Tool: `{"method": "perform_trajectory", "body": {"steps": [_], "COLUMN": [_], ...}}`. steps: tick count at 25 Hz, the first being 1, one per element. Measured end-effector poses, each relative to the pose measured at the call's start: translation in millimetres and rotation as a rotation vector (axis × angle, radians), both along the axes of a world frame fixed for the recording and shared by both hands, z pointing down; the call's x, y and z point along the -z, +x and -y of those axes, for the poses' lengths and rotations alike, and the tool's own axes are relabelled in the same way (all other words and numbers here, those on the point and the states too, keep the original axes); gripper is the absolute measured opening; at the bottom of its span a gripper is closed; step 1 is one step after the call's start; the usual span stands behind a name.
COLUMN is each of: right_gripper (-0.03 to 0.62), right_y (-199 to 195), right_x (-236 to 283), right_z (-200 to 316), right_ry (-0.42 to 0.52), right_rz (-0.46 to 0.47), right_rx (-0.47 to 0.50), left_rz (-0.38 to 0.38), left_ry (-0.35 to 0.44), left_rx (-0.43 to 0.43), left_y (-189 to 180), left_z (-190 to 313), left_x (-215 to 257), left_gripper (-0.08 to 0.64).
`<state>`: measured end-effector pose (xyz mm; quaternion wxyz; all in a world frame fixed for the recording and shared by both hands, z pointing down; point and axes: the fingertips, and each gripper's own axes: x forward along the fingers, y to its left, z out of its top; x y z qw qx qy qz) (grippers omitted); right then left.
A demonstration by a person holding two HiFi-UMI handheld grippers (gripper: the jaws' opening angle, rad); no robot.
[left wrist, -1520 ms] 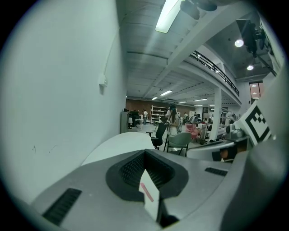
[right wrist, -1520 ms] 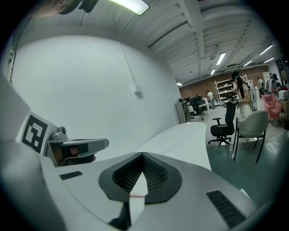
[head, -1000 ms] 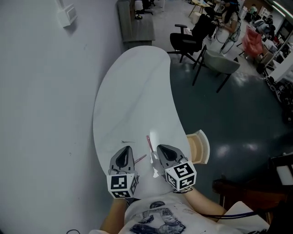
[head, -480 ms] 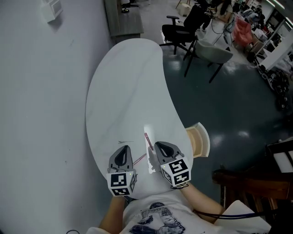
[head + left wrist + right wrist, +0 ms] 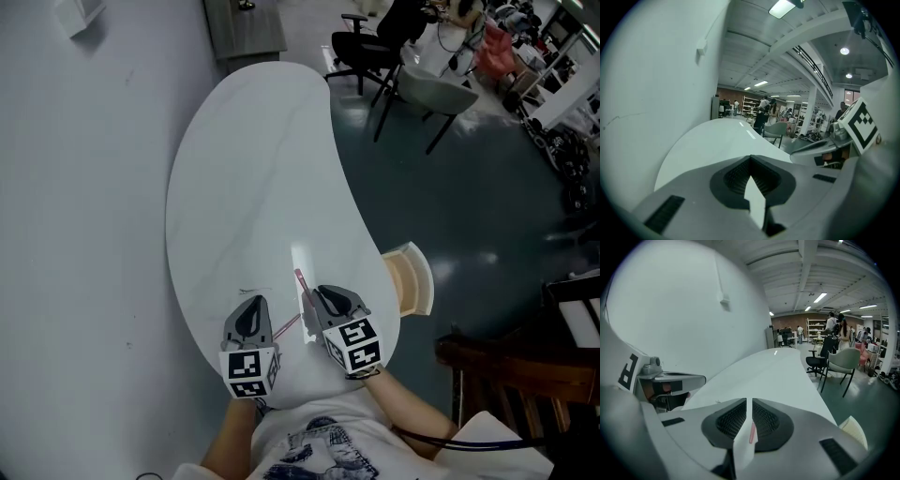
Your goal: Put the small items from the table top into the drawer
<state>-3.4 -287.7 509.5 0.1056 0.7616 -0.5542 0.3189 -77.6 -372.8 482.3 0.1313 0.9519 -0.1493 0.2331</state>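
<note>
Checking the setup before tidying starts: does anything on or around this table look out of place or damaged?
Nothing looks spilled or damaged. The drawer at the table's right edge stands open, and a pink stick and a thin dark item lie loose on the near end.

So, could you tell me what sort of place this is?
Probably an open-plan office or workshop: a long white table against the wall, office chairs on a dark polished floor, and ceiling strip lights.
</note>
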Motion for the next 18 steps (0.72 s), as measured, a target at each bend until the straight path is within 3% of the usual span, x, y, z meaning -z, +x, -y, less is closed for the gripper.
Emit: {"method": "perform_trajectory", "body": {"steps": [3,8,18], "right_gripper": [0.101,0.149,0.149], "right_y": [0.1,-2.4,-3.9], "right_x": [-13.1,-31.9,-78.1], "right_z": [6.0,10.6,17.8], "right_ry": [-0.02,-0.059,-0.183], "right_rz": [0.038,0.078,0.055], "right_rx": [0.011,0.029,0.05], "left_rz": [0.013,0.025,0.049], "left_ry": [-0.016,-0.033,-0.06], "left_rx": [-0.011,-0.021,-0.035], "left_y": [4.3,10.2,13.9], "left_z": [2.6,4.2,7.5], "left_x": [-9.0,-17.9,-33.5], "left_gripper": [0.023,0.023,0.023]}}
